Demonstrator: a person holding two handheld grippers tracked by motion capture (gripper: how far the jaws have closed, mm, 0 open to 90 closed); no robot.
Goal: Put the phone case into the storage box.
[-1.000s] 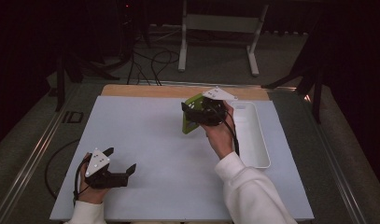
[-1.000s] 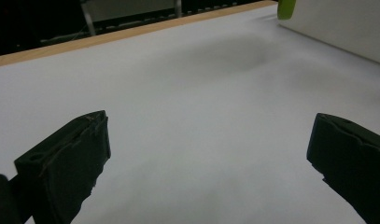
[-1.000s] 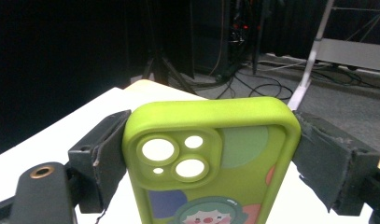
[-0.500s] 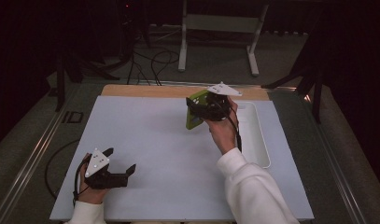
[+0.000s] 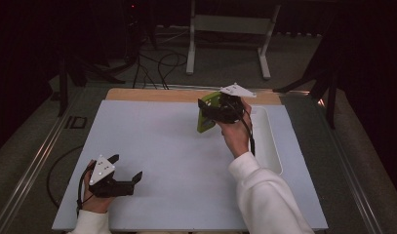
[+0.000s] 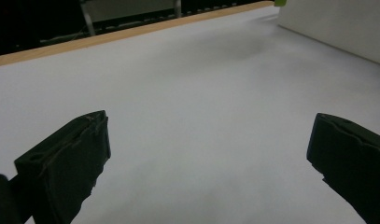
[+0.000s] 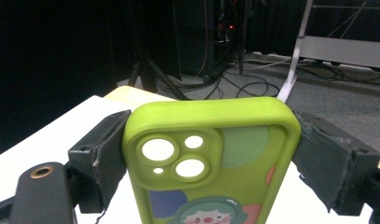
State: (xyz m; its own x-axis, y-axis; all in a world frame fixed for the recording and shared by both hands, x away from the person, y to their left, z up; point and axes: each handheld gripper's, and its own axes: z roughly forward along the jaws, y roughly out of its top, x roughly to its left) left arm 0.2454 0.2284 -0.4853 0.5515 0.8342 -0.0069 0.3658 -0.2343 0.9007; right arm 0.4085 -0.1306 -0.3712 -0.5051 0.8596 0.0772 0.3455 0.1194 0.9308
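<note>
Nearest us, the left gripper (image 5: 122, 170) rests on the white table (image 5: 157, 146) at its near left, its jaws spread wide with nothing between them. Farther off and to the right, we see the right gripper (image 7: 211, 154) clamped on both edges of a green phone case (image 7: 211, 154), held up above the table just beside the white tray (image 5: 267, 141).
</note>
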